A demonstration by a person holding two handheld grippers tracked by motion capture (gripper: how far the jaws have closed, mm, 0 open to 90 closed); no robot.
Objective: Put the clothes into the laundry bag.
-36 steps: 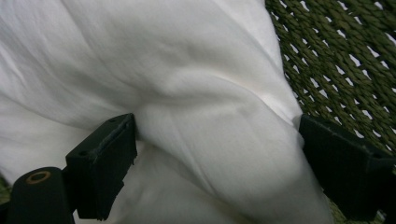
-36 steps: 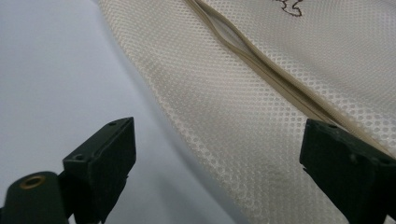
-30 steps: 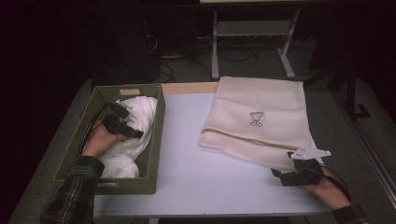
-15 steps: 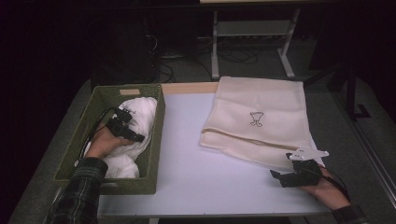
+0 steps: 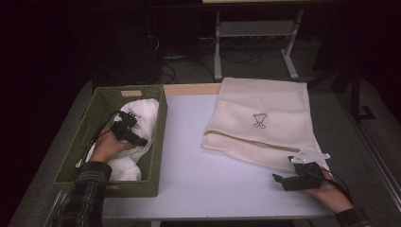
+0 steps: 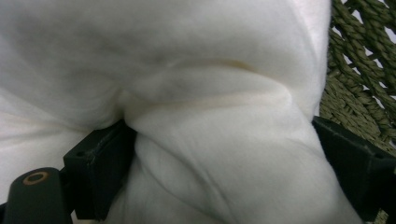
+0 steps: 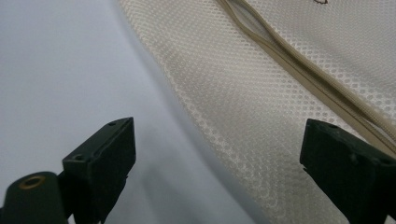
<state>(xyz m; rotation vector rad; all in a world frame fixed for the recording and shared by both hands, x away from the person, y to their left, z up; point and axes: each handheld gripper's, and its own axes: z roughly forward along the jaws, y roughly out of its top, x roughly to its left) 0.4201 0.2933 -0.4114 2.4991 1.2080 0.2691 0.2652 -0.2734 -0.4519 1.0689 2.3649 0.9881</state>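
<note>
Digging into the green woven basket (image 5: 92,124) at the counter's left end, the left hand-held gripper (image 5: 128,132) is straddling a thick fold of the white stuffing (image 6: 205,140), jaws set wide with the soft mass bulging between them, not yet pinched tight as far as I can judge. The right hand-held gripper (image 5: 293,180) is sitting low by the near right corner, jaws spread and holding nothing, its tips just beside the near edge of the cream mesh cover (image 5: 265,118) lying flat with its zipper (image 7: 299,70) partly parted. Risk as I am reading it: the filling is slippery and springy, so a shallow bite could tear off a tuft or let the bulk slide back, and the basket could be dragging along with it. The pale counter (image 5: 189,156) is lit; the room behind is lying dark, cables and a metal frame on the floor.
</note>
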